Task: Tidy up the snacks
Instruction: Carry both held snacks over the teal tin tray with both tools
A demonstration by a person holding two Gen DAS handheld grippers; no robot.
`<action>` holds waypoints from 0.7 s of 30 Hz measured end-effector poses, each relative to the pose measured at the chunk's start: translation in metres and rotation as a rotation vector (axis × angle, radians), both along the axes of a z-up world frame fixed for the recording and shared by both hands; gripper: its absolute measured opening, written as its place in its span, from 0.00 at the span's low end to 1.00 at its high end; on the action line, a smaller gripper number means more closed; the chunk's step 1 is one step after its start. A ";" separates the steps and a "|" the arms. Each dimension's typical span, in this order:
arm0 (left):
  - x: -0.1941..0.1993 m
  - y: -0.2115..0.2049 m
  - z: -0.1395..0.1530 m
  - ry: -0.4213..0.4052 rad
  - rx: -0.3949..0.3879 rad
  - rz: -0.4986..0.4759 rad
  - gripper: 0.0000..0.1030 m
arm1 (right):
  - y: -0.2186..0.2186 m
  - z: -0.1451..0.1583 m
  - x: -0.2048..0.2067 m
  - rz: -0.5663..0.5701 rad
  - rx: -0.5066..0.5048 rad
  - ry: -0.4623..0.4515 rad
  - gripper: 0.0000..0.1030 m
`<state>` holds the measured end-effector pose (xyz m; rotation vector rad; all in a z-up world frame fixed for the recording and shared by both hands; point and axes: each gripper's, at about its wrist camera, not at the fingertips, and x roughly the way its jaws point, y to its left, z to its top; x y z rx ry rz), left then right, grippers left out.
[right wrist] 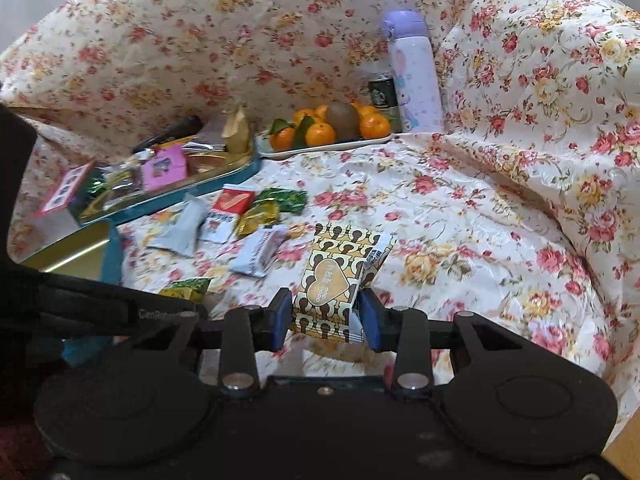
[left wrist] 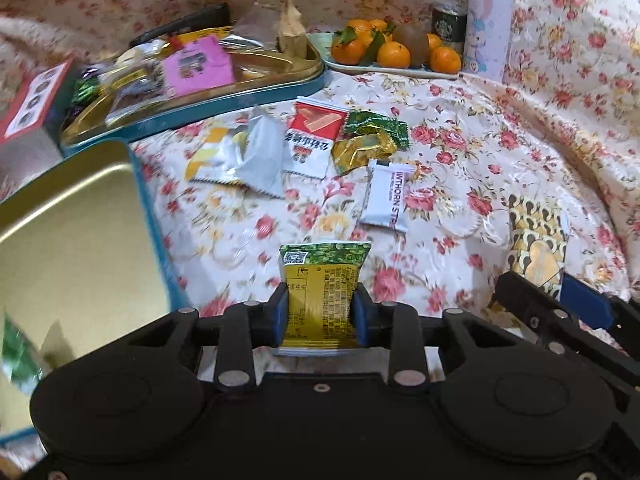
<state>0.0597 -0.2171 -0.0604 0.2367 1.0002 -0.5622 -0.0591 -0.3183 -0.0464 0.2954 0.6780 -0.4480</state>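
Between the left gripper's (left wrist: pixel 320 312) blue fingers (left wrist: pixel 280 312) stands a green and yellow snack packet (left wrist: pixel 324 280), upright, with both pads pressed against its sides. The right gripper (right wrist: pixel 325 316) grips a flat brown and cream patterned packet (right wrist: pixel 336 280) with a heart on its front, tilted and clamped by its lower end.

Ahead of the left fingers, more snacks lie loose on the floral cloth (left wrist: pixel 460 152): a white bar wrapper (left wrist: pixel 386 194) closest, then a gold wrapper (left wrist: pixel 362 150), a dark green packet (left wrist: pixel 380 124), a red and white sachet (left wrist: pixel 314 136) and a grey pouch (left wrist: pixel 260 156) further left. To the left of those fingers sits an open tin (left wrist: pixel 72 216) with a gold inside and teal rim, holding only a green packet (left wrist: pixel 20 348) at its near edge. Beyond the loose snacks, a second teal-rimmed tin (left wrist: pixel 248 88) is heaped with packets, a pink one (left wrist: pixel 198 64) on top.

Farthest ahead, a pale tray (left wrist: pixel 384 68) carries oranges (left wrist: pixel 394 54) and a brown kiwi (left wrist: pixel 412 42). Just right of it stand a dark can (left wrist: pixel 448 26) and a lilac bottle (left wrist: pixel 490 20).
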 end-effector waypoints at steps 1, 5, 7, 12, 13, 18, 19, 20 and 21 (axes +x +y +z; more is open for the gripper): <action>-0.004 0.005 0.003 -0.004 -0.008 0.005 0.39 | 0.003 0.001 -0.003 0.009 0.003 0.001 0.38; -0.017 0.025 0.015 -0.012 -0.041 0.019 0.39 | 0.013 0.003 -0.011 0.040 0.007 0.012 0.38; -0.024 0.036 0.022 -0.028 -0.047 0.026 0.39 | 0.017 0.004 -0.017 0.059 0.018 0.016 0.38; -0.036 0.069 0.043 -0.097 -0.049 0.050 0.39 | 0.034 0.009 -0.023 0.114 0.029 0.019 0.38; -0.036 0.077 0.048 -0.109 -0.051 0.061 0.39 | 0.038 0.010 -0.022 0.128 0.031 0.020 0.38; -0.030 0.118 0.069 -0.159 -0.069 0.150 0.39 | 0.061 0.017 -0.017 0.202 0.040 0.014 0.38; -0.027 0.128 0.073 -0.169 -0.069 0.173 0.39 | 0.067 0.019 -0.015 0.219 0.040 0.012 0.38; -0.025 0.136 0.075 -0.178 -0.068 0.190 0.39 | 0.073 0.021 -0.013 0.238 0.040 0.009 0.38; -0.023 0.144 0.076 -0.189 -0.064 0.206 0.39 | 0.079 0.023 -0.011 0.256 0.040 0.006 0.38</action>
